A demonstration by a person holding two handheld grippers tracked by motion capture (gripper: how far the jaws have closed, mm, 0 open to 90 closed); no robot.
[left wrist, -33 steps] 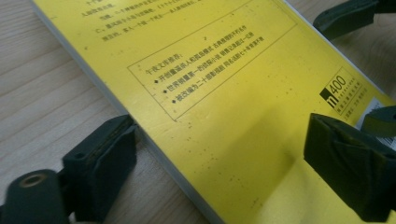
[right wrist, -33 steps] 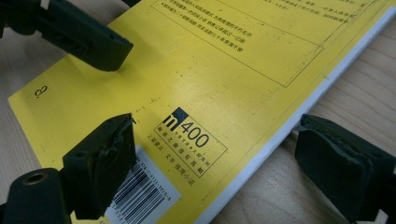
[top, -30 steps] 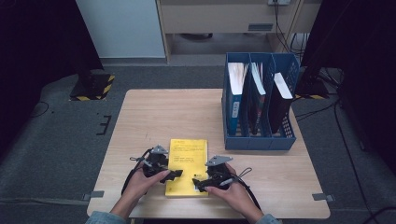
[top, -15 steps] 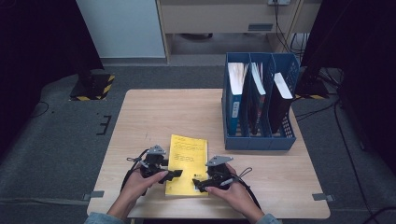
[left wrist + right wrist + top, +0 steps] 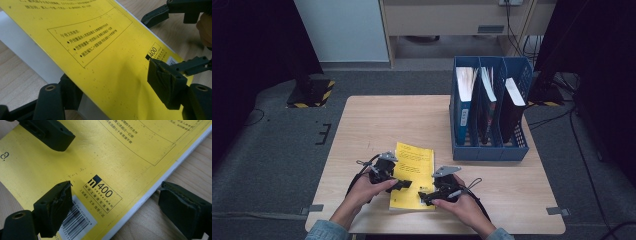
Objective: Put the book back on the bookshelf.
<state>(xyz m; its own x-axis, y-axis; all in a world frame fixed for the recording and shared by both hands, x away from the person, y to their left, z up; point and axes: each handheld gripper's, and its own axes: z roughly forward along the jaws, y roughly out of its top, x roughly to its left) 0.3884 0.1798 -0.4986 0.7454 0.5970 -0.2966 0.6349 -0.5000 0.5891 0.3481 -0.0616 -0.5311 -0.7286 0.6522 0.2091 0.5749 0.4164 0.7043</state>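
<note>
A yellow paperback book [image 5: 413, 172] lies flat near the table's front edge. My left gripper [image 5: 403, 184] is at its left side, open. In the left gripper view [image 5: 115, 90] one jaw sits beside the book's white page edge [image 5: 30, 55] and the other pad rests over the yellow cover [image 5: 100, 50]. My right gripper [image 5: 425, 197] is at the book's front right corner, also open. In the right gripper view [image 5: 120, 205] one pad lies over the cover by the barcode [image 5: 77, 220] and the other is on the wood past the book's edge.
A blue file rack [image 5: 490, 150] with three compartments holding books and folders stands at the table's back right. Bare tabletop [image 5: 382, 120] stretches behind and to the left of the book. The table's front edge is just under the person's hands.
The left hand and its gripper have edged slightly toward the book. The book and the right gripper stay where they were.
</note>
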